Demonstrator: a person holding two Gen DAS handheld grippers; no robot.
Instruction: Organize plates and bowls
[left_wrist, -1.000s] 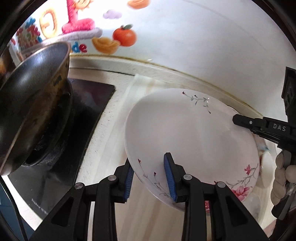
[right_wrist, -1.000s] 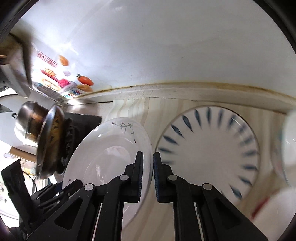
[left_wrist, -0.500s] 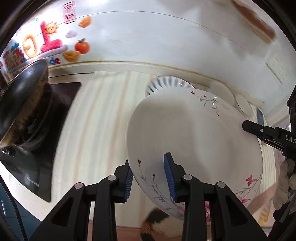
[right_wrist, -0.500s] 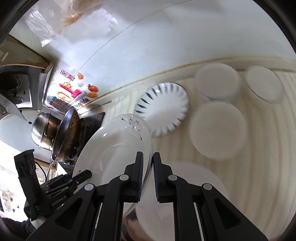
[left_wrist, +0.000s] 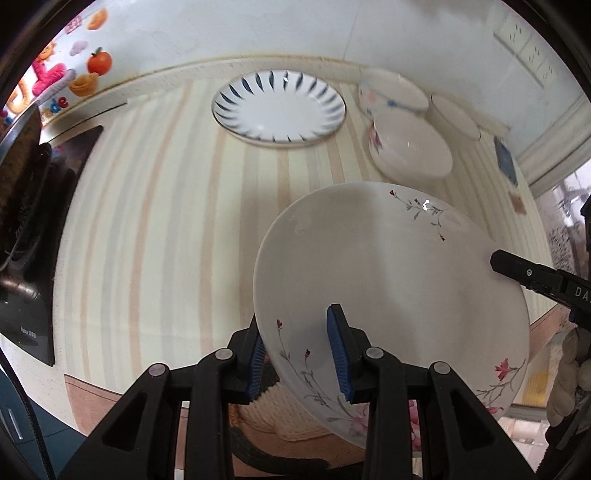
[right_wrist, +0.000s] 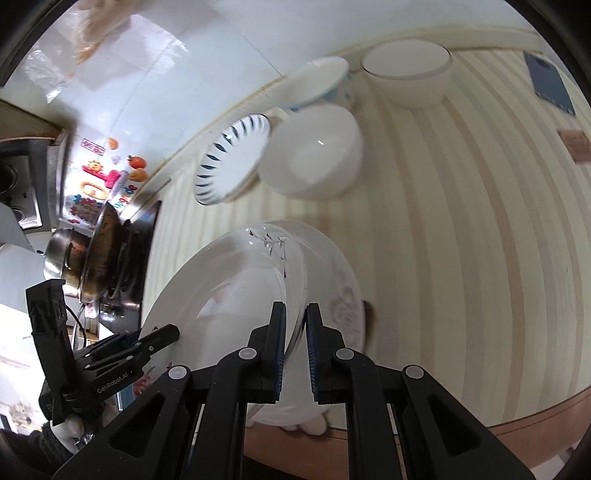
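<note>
A white floral plate (left_wrist: 388, 280) hangs tilted above the striped counter near its front edge, held from two sides. My left gripper (left_wrist: 297, 356) is shut on its near rim, one blue pad under it and one inside. My right gripper (right_wrist: 295, 347) is shut on the opposite rim of the floral plate (right_wrist: 229, 295); its tip (left_wrist: 517, 267) shows at the right of the left wrist view. A second white dish (right_wrist: 341, 295) with a faint pattern lies just behind the held plate. A blue-striped plate (left_wrist: 279, 107) and three white bowls (left_wrist: 410, 151) (left_wrist: 391, 96) (left_wrist: 454, 114) sit by the wall.
A black cooktop (left_wrist: 48, 236) with a dark wok (right_wrist: 107, 251) stands at the left. A blue pad (right_wrist: 550, 81) lies at the counter's far right. The counter's wooden front edge (right_wrist: 535, 417) runs just below the grippers. A hand (left_wrist: 569, 376) holds the right gripper.
Both grippers carried the floral plate away from the wall and the wok, towards the counter's front edge. The striped plate and the bowls came into view behind it.
</note>
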